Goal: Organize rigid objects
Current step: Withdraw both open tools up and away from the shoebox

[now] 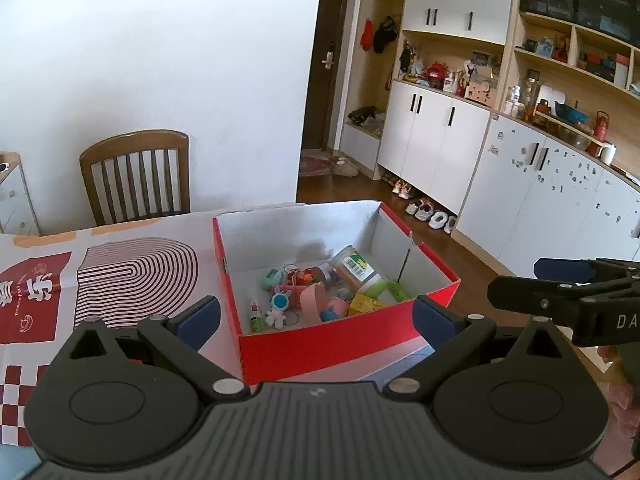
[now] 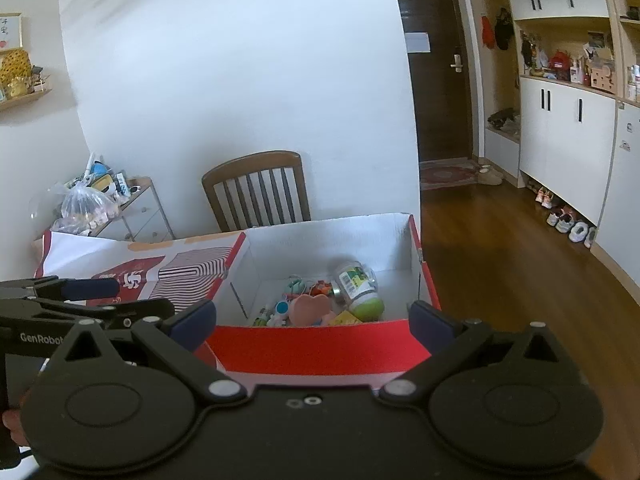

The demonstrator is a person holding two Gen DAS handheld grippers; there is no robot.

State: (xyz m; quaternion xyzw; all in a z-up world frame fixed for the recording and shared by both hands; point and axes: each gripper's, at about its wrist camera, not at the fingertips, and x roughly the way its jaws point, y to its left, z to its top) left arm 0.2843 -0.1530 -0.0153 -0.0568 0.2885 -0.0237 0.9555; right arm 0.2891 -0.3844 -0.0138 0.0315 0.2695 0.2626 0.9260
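Observation:
A red cardboard box (image 1: 320, 344) with a white inside sits on the table and holds several small things: a clear jar with a green lid (image 1: 358, 270), a pink piece (image 1: 316, 302), a small astronaut figure (image 1: 277, 310) and yellow packets (image 1: 364, 304). My left gripper (image 1: 316, 316) is open and empty, just in front of the box's near wall. My right gripper (image 2: 312, 320) is open and empty, also at the near wall (image 2: 316, 350). The jar (image 2: 356, 284) shows in the right wrist view too. Each gripper appears in the other's view, the right (image 1: 560, 292) and the left (image 2: 72, 296).
A patterned red and white cloth (image 1: 120, 276) covers the table. A wooden chair (image 1: 136, 176) stands behind it by the white wall. White cabinets and shelves (image 1: 480, 140) line the right side, with shoes (image 1: 428, 212) on the wood floor. A small side unit with bags (image 2: 100, 204) stands at the left.

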